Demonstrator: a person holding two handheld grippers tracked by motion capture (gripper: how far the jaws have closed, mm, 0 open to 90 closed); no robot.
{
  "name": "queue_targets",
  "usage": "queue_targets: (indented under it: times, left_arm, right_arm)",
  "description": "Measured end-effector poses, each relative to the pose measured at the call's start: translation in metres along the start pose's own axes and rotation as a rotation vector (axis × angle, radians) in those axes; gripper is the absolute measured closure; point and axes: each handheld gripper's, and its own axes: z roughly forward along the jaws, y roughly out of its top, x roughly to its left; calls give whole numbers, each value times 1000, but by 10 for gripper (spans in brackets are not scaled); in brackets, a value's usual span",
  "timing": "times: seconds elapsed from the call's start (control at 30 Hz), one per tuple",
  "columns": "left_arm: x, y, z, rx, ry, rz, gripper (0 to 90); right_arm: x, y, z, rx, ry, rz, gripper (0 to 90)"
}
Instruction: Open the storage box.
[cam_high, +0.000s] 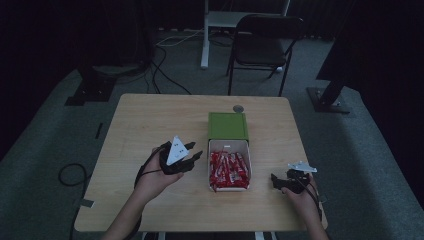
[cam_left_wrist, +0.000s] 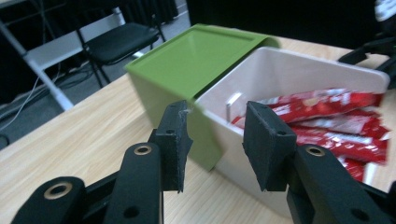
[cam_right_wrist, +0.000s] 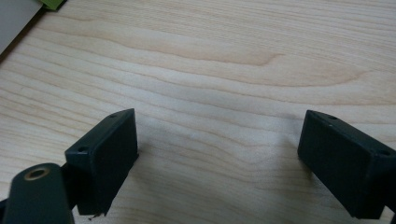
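A box stands at the middle of the wooden table (cam_high: 150, 120): a green sleeve (cam_high: 227, 126) (cam_left_wrist: 196, 60) with a white drawer (cam_high: 229, 144) (cam_left_wrist: 299, 70) pulled out toward me. Several red packets (cam_high: 229, 169) (cam_left_wrist: 336, 121) lie in the drawer. My left gripper (cam_high: 196, 150) (cam_left_wrist: 217, 135) is held just left of the drawer, raised off the table, its jaws pointing at the corner where sleeve and drawer meet. It is open, with nothing between the jaws. My right gripper (cam_high: 274, 181) (cam_right_wrist: 219, 154) rests low at the table's right, open wide over bare wood.
A small round grey object (cam_high: 238, 108) lies behind the box near the far edge. A dark chair (cam_high: 265, 40) and a white stand (cam_high: 205, 35) are on the floor beyond the table. Cables (cam_high: 70, 175) trail on the floor at left.
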Motion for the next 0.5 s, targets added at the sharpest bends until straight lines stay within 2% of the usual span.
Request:
queue_targets:
  times: [0.13, 0.3, 0.37, 0.5]
  left_arm:
    - [11, -12, -1, 8, 36, -26, 614]
    - [21, -28, -3, 21, 57, -78, 615]
    - [24, -34, -3, 29, 60, -78, 614]
    - [29, -49, -4, 55, 78, -105, 614]
  right_arm:
    - [0, 0, 0, -1, 0, 1, 115]
    - [0, 0, 0, 0, 0, -1, 115]
    - [0, 0, 0, 0, 0, -1, 115]
    - [0, 0, 0, 0, 0, -1, 115]
